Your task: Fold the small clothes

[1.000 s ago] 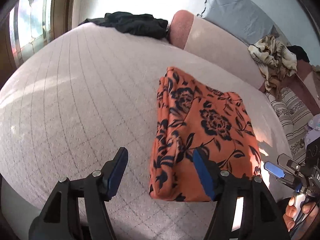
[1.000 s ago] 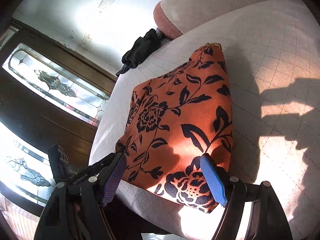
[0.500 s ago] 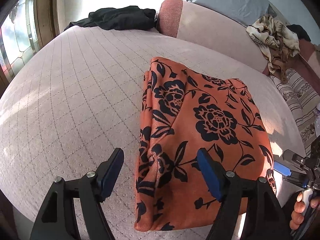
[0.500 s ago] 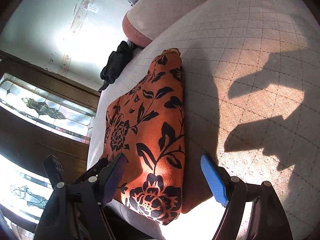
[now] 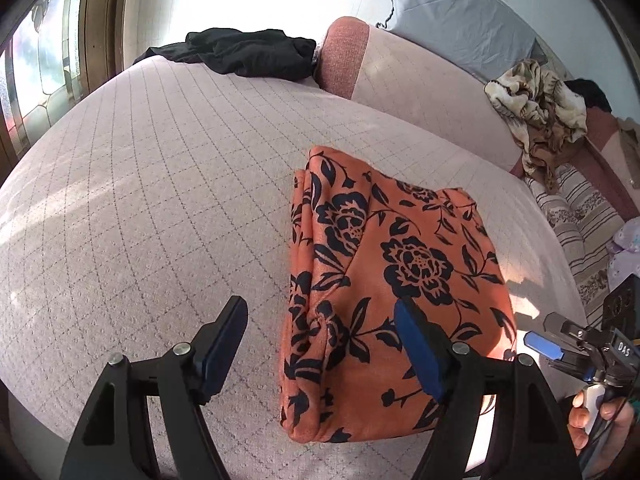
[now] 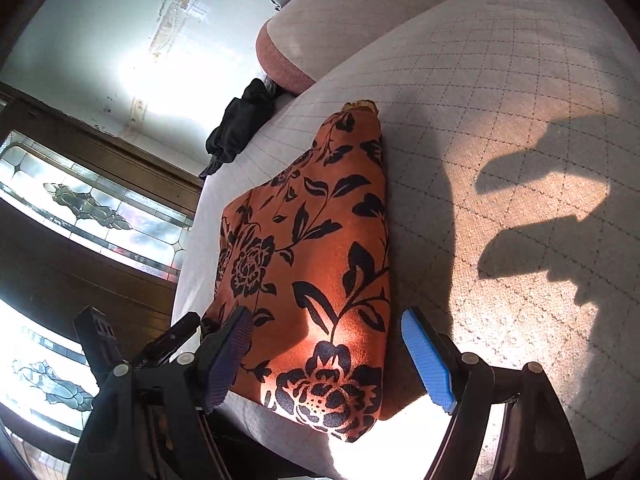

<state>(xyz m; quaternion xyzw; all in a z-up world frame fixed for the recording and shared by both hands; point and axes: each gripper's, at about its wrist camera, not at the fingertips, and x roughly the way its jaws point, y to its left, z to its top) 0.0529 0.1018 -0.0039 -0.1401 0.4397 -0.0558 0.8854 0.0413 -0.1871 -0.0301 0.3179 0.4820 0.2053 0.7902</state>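
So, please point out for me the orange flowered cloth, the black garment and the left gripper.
orange flowered cloth (image 5: 400, 276): left wrist view, on the big flower on its top layer.
black garment (image 5: 248, 54): left wrist view, on the middle of the heap.
left gripper (image 5: 320, 348): left wrist view, midway between its open fingertips.

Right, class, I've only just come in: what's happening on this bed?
A person holds a pair of tongs in each hand over an orange floral garment that lies folded on the quilted bed. Both the left tongs and the right tongs are open above it, gripping nothing. A black garment lies at the far end.
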